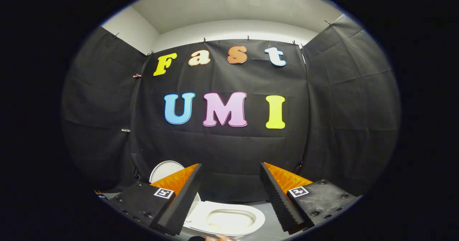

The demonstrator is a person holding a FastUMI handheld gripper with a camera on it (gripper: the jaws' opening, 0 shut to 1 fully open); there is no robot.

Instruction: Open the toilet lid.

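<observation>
Item 1. Toilet (229, 221): white, low in the gripper view, taken as the landmark for all entries below. Its seat ring lay flat, with the oval opening of the bowl exposed and facing up. It stood on a grey floor (265, 212) at the foot of the black cloth wall (222, 147).

Item 2. Toilet lid (165, 170): white, rounded, standing raised behind and to one side of the toilet's bowl, close against the cloth wall. Its upper curve was visible above the gripper's near finger; the lower part was hidden behind that finger. The lid was already up, off the seat.

Item 3. Gripper (229, 198): two black fingers (179, 205) with ribbed inner pads and orange backing, each carrying a small square black-and-white marker. The jaws stood wide apart, with nothing held between them. The toilet's bowl was seen through the gap, below and just beyond the fingertips. Neither finger touched the toilet or its lid as far as could be told.

Item 4. Booth surround: black cloth hung on three sides around the toilet, pinned along its top edge by small clips. Above the cloth, pale wall and ceiling (229, 8) with a bright light strip.

Item 5. Small part of a hand, at the near rim of the toilet, too little visible to describe.
</observation>
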